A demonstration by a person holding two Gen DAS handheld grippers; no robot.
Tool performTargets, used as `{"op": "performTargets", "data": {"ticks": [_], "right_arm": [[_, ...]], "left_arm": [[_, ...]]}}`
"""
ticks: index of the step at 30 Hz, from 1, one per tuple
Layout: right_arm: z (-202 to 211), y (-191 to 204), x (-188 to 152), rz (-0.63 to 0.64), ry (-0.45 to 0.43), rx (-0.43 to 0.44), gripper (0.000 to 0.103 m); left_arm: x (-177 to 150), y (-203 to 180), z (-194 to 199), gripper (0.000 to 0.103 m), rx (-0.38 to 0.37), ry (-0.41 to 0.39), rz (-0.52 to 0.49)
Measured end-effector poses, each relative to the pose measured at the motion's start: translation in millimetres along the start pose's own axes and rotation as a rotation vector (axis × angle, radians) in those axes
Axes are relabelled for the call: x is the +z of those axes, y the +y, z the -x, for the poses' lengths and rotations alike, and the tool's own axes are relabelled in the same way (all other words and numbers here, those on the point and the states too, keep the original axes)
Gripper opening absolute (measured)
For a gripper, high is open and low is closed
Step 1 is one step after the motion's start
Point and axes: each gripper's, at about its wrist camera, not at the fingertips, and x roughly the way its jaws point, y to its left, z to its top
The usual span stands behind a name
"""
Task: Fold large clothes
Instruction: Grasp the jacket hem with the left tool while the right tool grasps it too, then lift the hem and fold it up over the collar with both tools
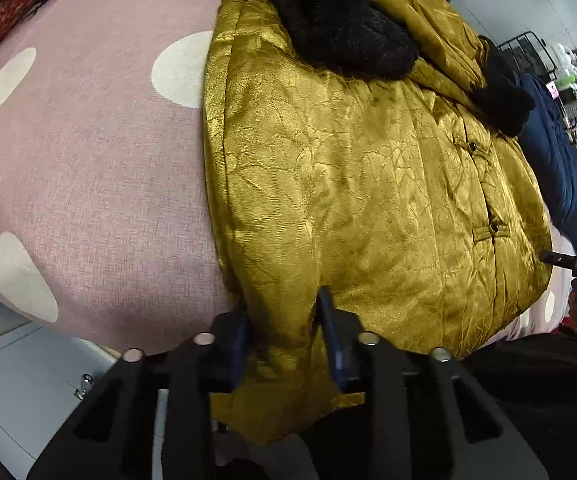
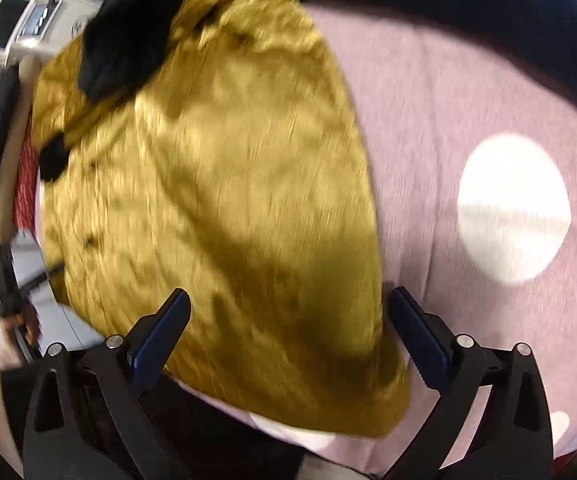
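Your left gripper (image 1: 284, 320) has its jaws clenched on the hem of the gold jacket (image 1: 368, 184), spread across the pink polka-dot bed (image 1: 88, 200); your right gripper (image 2: 288, 320) hovers released above the jacket's other corner.

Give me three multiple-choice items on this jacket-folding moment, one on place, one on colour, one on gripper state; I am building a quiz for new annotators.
1. Where does the gold jacket lie?
A. on a pink sheet with white dots
B. on a wooden floor
C. on a hanger

2. What colour are the jacket's furry cuffs?
A. white
B. black
C. red

3. How do the grippers stand?
A. both open
B. left shut on the jacket's hem, right open
C. both shut on the hem

Key: 1 A, the sheet spreads under it. 2 B, both cuffs are black. 3 B, the left gripper pinches gold cloth, while the right gripper has its jaws wide apart.
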Motion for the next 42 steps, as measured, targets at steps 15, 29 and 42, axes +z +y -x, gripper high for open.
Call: {"op": "performTargets", "data": {"ticks": [15, 29, 42], "right_arm": [[0, 44, -57, 0.058, 0.119, 0.119, 0.012], [93, 106, 81, 0.092, -0.219, 0.393, 0.009], [148, 28, 219, -0.16, -0.415, 0.371, 0.009]], "left_arm": [[-25, 1, 59, 0.006, 0.071, 0.054, -0.092], [116, -14, 158, 0.006, -0.007, -0.314, -0.046], [250, 3, 132, 0.006, 0.011, -0.376, 0.132]]}}
